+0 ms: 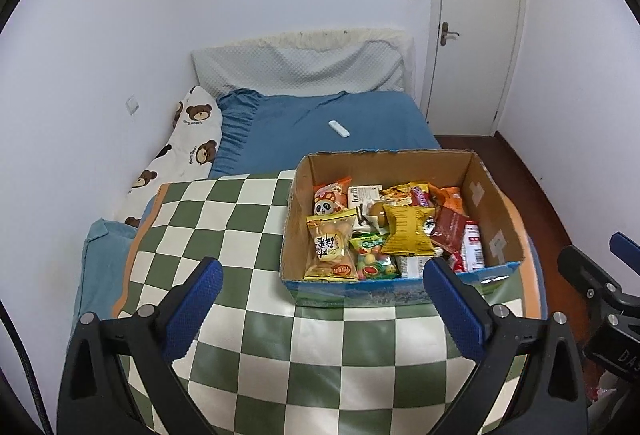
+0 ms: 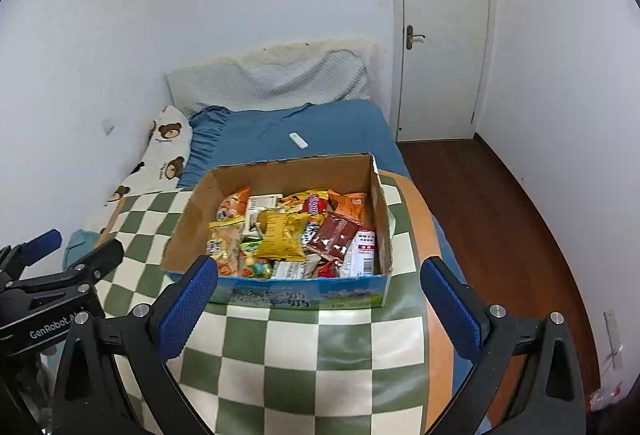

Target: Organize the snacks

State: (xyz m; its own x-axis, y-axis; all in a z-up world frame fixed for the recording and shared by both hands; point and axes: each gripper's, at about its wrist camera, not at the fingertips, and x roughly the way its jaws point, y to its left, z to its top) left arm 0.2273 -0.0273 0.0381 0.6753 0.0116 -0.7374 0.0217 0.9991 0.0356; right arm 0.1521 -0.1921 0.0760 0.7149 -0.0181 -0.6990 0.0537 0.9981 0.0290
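Both your left tongs (image 1: 322, 275) and your right tongs (image 2: 319, 275) are spread wide and grasp nothing; each hovers above the checkered cloth (image 1: 248, 211), short of the cardboard box (image 1: 298, 207); from the left tongs the box lies ahead and to the right, from the right tongs it lies straight ahead, its near wall just beyond the fingertips.

The snacks sit heaped inside the box; the yellow packet (image 2: 280, 235) rides on top near the middle, the panda packet (image 1: 330, 201) lies toward the far left corner, the dark red packet (image 2: 334, 235) and the white barcode packet (image 2: 366, 251) lie toward the right wall.

The risks, as I judge them: the packets overlap, so clamping one edge may drag a neighbour up with it, and that neighbour could drop onto the cloth or the floor (image 2: 500, 215); the foil bags look slippery and puffed, so a shallow pinch may slide off and a hard one may crush what is inside; the box stands on a soft bed (image 1: 320, 115) under the cloth, so pushing a wall with a finger may tip or shift it; the box's right wall lies near the cloth's right edge, so a sideways shove there is the worst case; your two tongs hang close together, so reaching in at once may make them collide.
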